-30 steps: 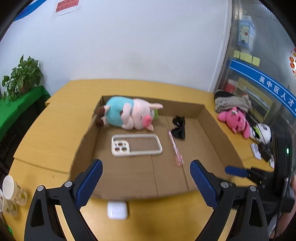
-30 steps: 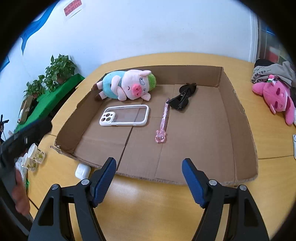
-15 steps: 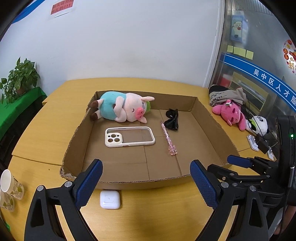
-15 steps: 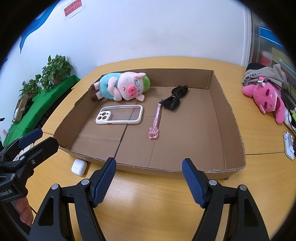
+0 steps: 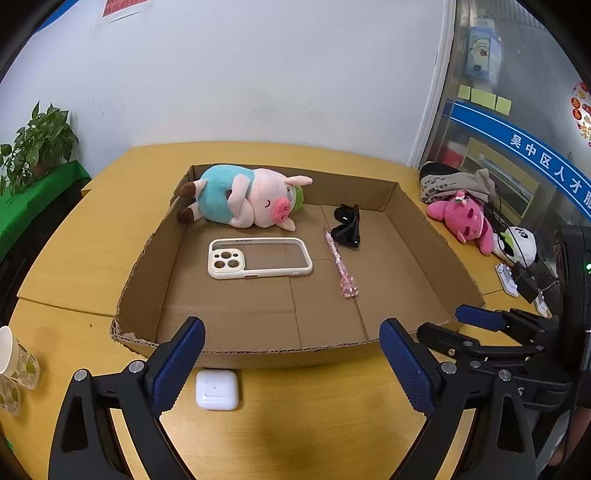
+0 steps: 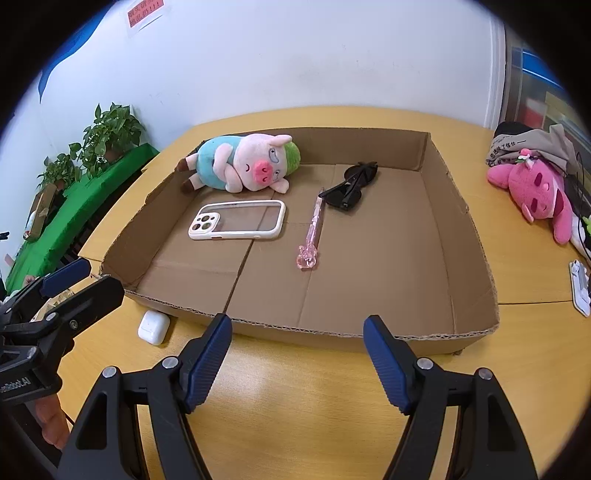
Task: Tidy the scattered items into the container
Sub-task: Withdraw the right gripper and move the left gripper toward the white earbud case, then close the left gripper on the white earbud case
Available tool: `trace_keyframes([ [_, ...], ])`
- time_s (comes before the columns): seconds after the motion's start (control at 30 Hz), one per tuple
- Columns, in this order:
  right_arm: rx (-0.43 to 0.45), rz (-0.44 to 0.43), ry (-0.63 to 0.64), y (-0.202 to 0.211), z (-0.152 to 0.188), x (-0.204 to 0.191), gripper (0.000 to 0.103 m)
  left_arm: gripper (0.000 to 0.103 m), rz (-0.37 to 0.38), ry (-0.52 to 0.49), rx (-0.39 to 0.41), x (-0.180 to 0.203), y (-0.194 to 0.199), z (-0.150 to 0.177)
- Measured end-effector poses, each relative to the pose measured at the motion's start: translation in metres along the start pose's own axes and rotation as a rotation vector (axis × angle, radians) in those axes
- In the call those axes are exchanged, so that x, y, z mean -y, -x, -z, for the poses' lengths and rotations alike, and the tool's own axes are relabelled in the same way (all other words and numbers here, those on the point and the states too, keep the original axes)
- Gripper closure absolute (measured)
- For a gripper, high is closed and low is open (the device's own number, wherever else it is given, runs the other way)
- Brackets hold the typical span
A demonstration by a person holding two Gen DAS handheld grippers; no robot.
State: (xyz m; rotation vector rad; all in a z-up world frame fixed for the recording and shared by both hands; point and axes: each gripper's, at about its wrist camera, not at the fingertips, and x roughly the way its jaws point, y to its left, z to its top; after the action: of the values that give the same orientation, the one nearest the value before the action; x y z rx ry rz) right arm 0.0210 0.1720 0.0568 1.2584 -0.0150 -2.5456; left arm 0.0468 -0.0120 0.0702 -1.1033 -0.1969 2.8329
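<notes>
White earbud case (image 5: 217, 389) outside cardboard tray (image 5: 288, 352), just below left gripper (image 5: 291, 360), jaws apart, empty

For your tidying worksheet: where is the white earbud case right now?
The white earbud case lies on the table, outside the cardboard box by its near wall, at its left corner in the right wrist view.

This looks like an office or public service room. A plain white wall (image 5: 258, 81) carries a red notice (image 6: 144, 14), and a glass partition (image 5: 517, 122) bears a blue band (image 5: 524, 147) with Chinese characters, yellow sticky notes (image 5: 484, 99) above it. Potted plants (image 6: 110, 134) stand on a green-covered side table (image 6: 74, 214) beside the wooden table (image 5: 92, 240).
</notes>
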Motion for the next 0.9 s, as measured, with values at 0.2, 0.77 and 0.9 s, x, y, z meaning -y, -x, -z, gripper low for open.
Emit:
trace_keyframes([
  [0.2,-0.009,-0.019,-0.006,-0.004,0.004,0.003,0.03,0.005,-0.027,0.014,-0.071,-0.025,-0.02,0.022],
  [0.77,-0.138,-0.22,0.123,-0.028,0.052,-0.025,0.029,0.035,-0.098,-0.039,-0.277,-0.06,-0.092,0.064],
  [0.9,-0.149,-0.253,0.138,-0.029,0.055,-0.029,0.029,0.055,-0.043,-0.126,-0.275,-0.05,-0.083,0.072],
])
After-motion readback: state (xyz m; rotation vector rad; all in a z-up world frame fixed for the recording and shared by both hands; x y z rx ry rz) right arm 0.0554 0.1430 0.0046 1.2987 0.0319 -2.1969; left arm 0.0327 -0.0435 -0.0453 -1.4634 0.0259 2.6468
